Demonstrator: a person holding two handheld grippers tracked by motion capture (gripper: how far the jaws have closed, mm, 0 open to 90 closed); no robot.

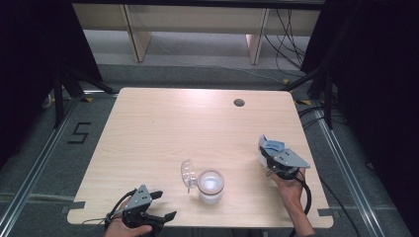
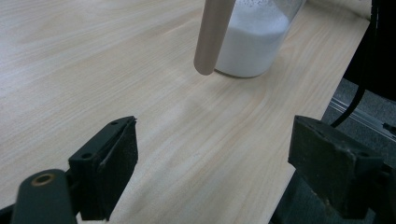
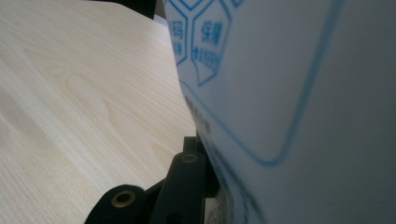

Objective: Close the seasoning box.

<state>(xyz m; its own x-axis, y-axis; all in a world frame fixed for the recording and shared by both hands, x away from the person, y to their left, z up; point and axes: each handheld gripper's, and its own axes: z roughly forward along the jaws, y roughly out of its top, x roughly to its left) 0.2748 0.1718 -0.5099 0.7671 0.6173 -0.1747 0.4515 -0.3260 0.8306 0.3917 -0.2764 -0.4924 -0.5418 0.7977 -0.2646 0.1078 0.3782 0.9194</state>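
High view: the right gripper (image 1: 271,148) sits at 4 o'clock on the table (image 1: 163,128), its jaws clamped on a white pouch with blue print (image 1: 268,145). The pouch is held upright and well apart from the jar, which likely keeps its contents from spilling between pours. The clear jar (image 1: 211,186) stands at 6 o'clock near the front edge, part-filled with white powder; its hinged lid (image 1: 188,173) is swung open toward 9 o'clock, leaving the mouth free for filling. The left gripper (image 1: 165,205) rests at 7 o'clock by the front edge, jaws spread and holding nothing, apparently on standby to steady the jar.

Left gripper view: both black jaws stand wide apart over bare wood. The jar (image 2: 254,39) is at 12 o'clock, its white fill reaching high up the glass. A pale, rounded strip (image 2: 212,37) hangs down in front of it; this is probably the lid edge, though this cannot be confirmed.

Right gripper view: the pouch (image 3: 299,93) presses against one jaw. Its surface is smooth, white, with blue line borders and blue characters. The second jaw is hidden behind it.
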